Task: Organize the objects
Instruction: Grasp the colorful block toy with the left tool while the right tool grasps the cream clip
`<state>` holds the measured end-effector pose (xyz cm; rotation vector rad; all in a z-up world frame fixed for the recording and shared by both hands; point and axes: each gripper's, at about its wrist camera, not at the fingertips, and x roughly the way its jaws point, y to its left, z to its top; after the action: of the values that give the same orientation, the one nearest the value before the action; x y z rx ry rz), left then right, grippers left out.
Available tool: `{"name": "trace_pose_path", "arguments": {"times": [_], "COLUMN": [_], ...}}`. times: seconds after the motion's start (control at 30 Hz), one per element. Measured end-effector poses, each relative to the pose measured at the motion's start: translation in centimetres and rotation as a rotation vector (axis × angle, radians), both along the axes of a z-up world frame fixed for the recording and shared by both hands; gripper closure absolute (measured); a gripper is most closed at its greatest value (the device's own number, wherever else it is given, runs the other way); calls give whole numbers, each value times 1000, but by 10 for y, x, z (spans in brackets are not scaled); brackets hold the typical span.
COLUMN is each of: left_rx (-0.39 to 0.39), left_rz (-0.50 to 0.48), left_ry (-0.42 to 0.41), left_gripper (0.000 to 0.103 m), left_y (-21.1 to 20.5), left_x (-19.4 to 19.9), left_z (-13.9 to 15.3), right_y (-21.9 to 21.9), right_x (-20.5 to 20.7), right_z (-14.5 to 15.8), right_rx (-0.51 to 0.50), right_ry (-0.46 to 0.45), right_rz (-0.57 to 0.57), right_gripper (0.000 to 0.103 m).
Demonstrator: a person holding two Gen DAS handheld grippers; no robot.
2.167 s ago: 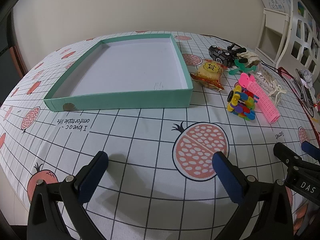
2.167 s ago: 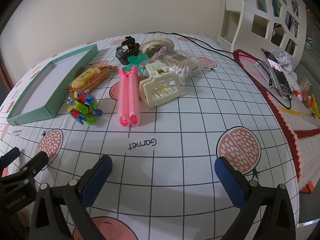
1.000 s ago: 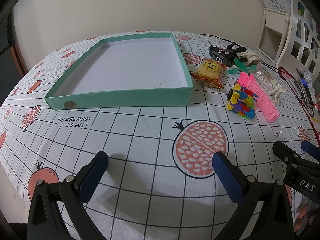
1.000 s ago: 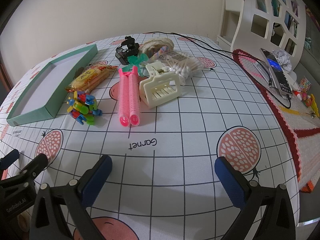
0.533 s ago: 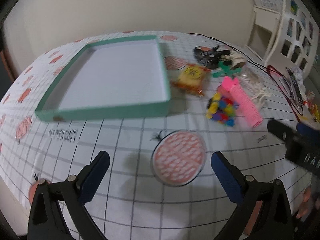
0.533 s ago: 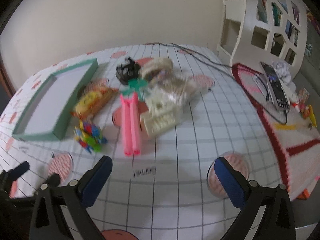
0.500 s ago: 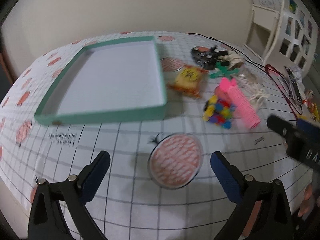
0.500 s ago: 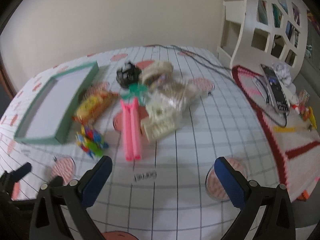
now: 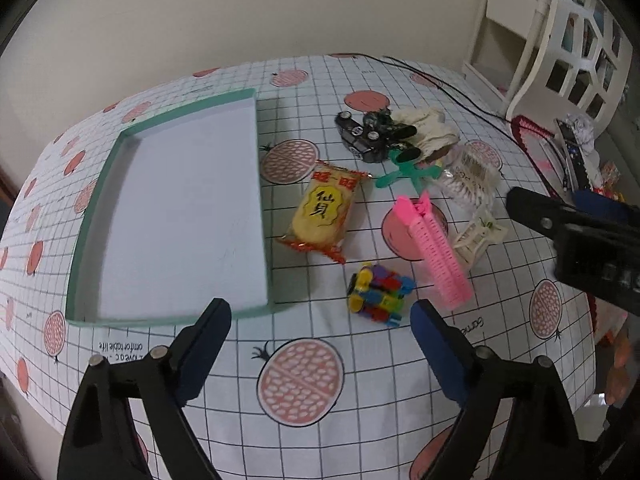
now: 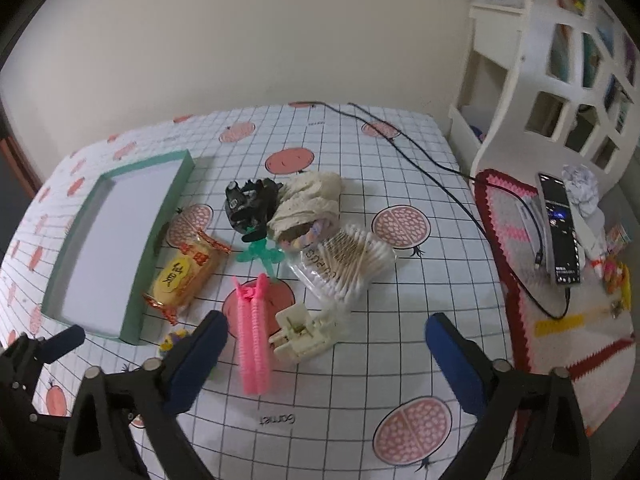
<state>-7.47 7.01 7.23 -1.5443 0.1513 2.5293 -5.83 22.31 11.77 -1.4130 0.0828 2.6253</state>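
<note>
An empty green tray (image 9: 256, 168) (image 10: 160, 248) lies on the left of the table. Right of it lie a yellow snack packet (image 9: 324, 212) (image 10: 184, 276), a colourful clip cluster (image 9: 378, 296), a pink hair roller (image 9: 436, 252) (image 10: 252, 340), a cream claw clip (image 10: 308, 330), a bag of cotton swabs (image 10: 348, 260), a green clip (image 10: 260, 254), a black toy (image 10: 248, 200) and a cream lace roll (image 10: 308, 200). My left gripper (image 9: 320, 344) is open, raised above the table near the tray's front corner. My right gripper (image 10: 326, 352) is open, raised above the roller and claw clip.
A black cable (image 10: 420, 152) runs across the far right of the table. A knitted red-edged mat (image 10: 560, 280) at the right holds a phone (image 10: 560, 232) and small items. A white shelf (image 10: 540, 80) stands behind it.
Both grippers have risen and moved forward over the table, so the objects now lie closer beneath them. Both stay open; nothing on the table has moved.
</note>
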Motion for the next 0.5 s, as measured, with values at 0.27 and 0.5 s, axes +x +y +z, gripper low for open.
{"name": "trace_pose_path", "arguments": {"times": [0.27, 0.5], "left_rx": [-22, 70], "left_rz": [-62, -59], "left_ry": [-86, -108], "left_gripper": [18, 20], "left_y": [19, 18], "left_x": [-27, -39], "left_z": [-10, -18], "right_y": [9, 17], "right_x": [-32, -41], "right_z": [-20, -40], "right_rx": [-72, -96], "right_ry": [-92, -122], "right_rz": [21, 16], "right_gripper": [14, 25]}}
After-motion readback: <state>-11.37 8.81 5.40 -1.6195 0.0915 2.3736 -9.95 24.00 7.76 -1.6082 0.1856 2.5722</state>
